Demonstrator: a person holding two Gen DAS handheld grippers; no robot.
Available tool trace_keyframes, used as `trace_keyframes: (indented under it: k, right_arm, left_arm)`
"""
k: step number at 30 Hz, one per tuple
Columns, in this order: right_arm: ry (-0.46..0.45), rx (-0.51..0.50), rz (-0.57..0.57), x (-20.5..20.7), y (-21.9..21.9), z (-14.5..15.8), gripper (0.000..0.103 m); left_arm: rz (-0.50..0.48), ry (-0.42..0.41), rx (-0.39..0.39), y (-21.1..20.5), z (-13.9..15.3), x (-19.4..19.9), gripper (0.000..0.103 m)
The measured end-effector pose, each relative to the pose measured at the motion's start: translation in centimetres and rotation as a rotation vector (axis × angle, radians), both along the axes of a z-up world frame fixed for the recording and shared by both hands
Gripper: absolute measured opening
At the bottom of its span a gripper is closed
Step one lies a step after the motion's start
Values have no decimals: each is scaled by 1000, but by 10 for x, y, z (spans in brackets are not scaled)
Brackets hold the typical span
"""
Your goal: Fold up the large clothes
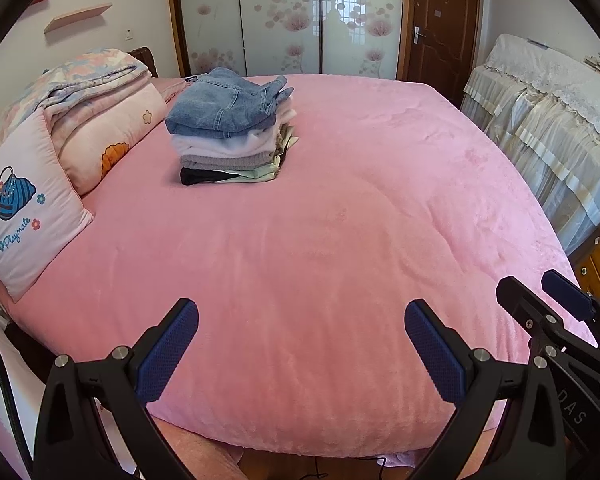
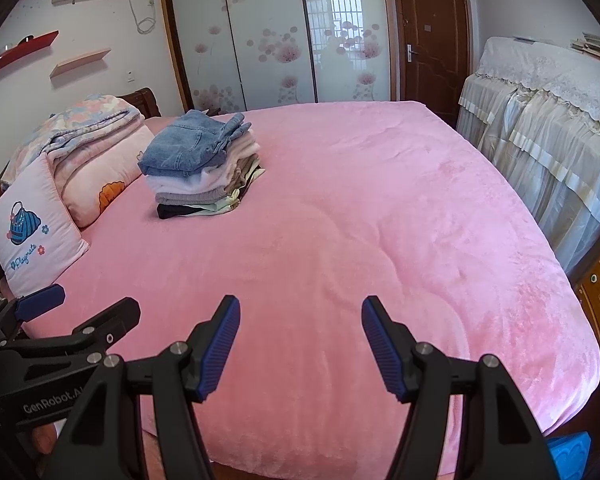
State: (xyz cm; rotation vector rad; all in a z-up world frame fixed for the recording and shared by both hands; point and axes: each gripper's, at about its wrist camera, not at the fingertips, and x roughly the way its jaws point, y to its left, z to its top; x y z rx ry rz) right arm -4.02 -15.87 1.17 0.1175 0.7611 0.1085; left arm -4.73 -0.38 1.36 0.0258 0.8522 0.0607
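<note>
A stack of folded clothes (image 1: 230,128) with blue jeans on top stands on the far left part of the pink bed (image 1: 319,240); the right wrist view shows the same stack (image 2: 202,164). My left gripper (image 1: 301,312) hovers open over the bed's near edge with nothing between its blue pads. My right gripper (image 2: 300,308) is open too, over the near edge, holding nothing. Each gripper shows in the other's view: the right gripper (image 1: 539,288) at the right edge, the left gripper (image 2: 96,298) at the lower left. No unfolded garment lies on the bed.
Pillows and a folded floral quilt (image 1: 80,92) are heaped at the bed's left end. A lace-covered piece of furniture (image 1: 547,120) stands along the right side. Wardrobe doors (image 1: 284,16) and a brown door (image 1: 439,28) lie beyond the bed. A blue box (image 2: 571,456) sits lower right.
</note>
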Motion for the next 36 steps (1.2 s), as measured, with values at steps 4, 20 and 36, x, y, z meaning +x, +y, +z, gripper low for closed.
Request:
trace_keyframes:
  k: [4,20,36]
  right_arm:
    - [4,4,-2,1,-2,-2,64]
    - [21,0,-3,4,-1,-8,64]
    - [38,0,-9,9,-1,-13,64]
  left_arm:
    - [-4,-3,5,-1,0,0,102]
    - [-8,8,4,-3,-2,2,102]
    - [-2,39,-9,0,-6,10,102]
